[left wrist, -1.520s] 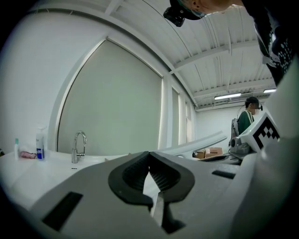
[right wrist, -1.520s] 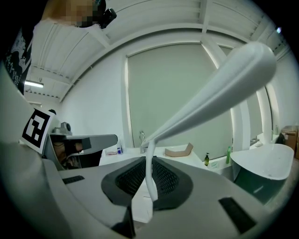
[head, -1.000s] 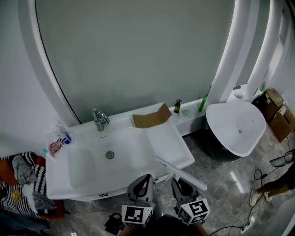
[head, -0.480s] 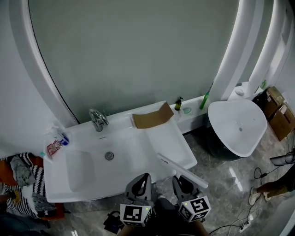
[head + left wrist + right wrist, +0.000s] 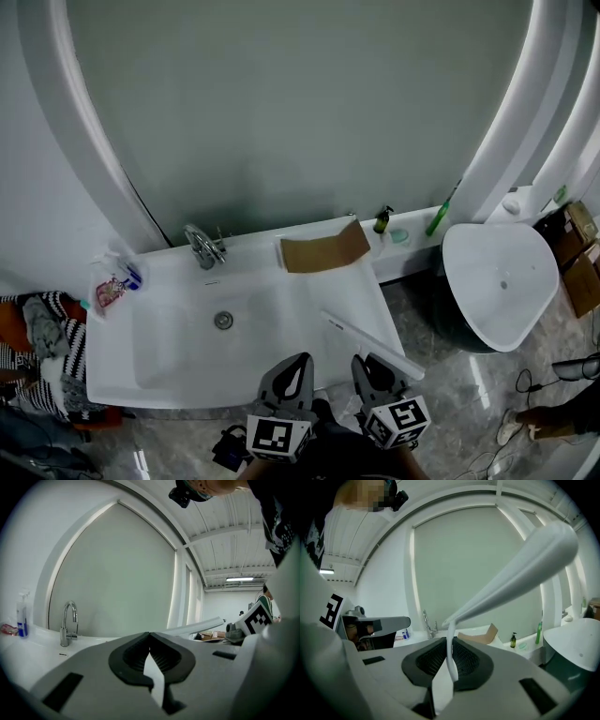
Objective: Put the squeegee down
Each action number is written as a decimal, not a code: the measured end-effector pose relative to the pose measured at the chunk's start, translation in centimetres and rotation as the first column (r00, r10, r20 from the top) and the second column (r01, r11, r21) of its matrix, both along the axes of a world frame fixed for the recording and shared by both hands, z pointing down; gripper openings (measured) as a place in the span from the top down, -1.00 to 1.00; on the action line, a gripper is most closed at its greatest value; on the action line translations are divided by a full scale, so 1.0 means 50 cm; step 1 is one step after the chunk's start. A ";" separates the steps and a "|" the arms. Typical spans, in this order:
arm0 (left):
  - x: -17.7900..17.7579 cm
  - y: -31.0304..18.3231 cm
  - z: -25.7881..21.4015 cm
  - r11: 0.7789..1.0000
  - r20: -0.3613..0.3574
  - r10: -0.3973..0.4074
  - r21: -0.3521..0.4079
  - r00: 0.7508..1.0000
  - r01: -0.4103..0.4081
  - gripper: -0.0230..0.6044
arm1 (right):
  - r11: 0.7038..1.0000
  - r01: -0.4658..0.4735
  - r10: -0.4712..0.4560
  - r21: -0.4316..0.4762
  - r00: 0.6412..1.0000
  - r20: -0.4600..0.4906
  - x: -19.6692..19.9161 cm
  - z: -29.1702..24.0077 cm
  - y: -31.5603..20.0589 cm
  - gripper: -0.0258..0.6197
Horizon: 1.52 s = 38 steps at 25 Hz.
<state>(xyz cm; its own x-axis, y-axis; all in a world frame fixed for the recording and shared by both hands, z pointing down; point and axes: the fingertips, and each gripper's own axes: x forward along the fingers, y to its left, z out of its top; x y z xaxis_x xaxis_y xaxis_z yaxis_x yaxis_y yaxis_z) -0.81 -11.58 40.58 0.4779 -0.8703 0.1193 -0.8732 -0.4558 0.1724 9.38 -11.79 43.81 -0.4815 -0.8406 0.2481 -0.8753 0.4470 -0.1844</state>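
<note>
A long white squeegee (image 5: 371, 346) hangs over the front right corner of the white sink (image 5: 178, 370). My right gripper (image 5: 367, 364) is shut on its thin handle. In the right gripper view the handle (image 5: 451, 660) stands between the jaws of the right gripper (image 5: 449, 643), and the blade (image 5: 513, 581) slants up to the right. My left gripper (image 5: 293, 364) sits just left of it, shut with nothing held. The left gripper view shows that gripper (image 5: 150, 637) with its jaws pressed together, and the squeegee (image 5: 197, 627) beyond them.
A chrome tap (image 5: 202, 247) stands at the back of the sink, with a folded brown cardboard piece (image 5: 324, 251) to its right. A spray bottle (image 5: 116, 274) is at the left rim. A small dark bottle (image 5: 382, 221), a green bottle (image 5: 439, 218) and a round white tub (image 5: 502, 281) are on the right. Clothes (image 5: 39, 349) lie on the left.
The head view has shifted a little, so the sink sits slightly higher and more to the right. The squeegee stays in my right gripper at the same spot over the sink corner.
</note>
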 end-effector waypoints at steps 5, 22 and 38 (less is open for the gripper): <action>0.039 -0.043 0.001 0.999 -0.010 -0.031 0.006 0.999 0.031 0.91 | 0.999 0.050 -0.049 -0.008 0.999 0.005 0.030 0.005 -0.061 0.75; 0.054 -0.119 0.024 0.991 0.029 -0.131 -0.016 0.991 0.132 0.91 | 0.989 0.138 -0.134 -0.048 0.989 0.068 0.066 0.026 -0.152 0.76; 0.038 -0.184 -0.002 0.998 0.030 -0.060 -0.006 0.998 0.060 0.91 | 0.990 0.098 -0.086 -0.099 0.989 0.121 0.043 0.008 -0.196 0.76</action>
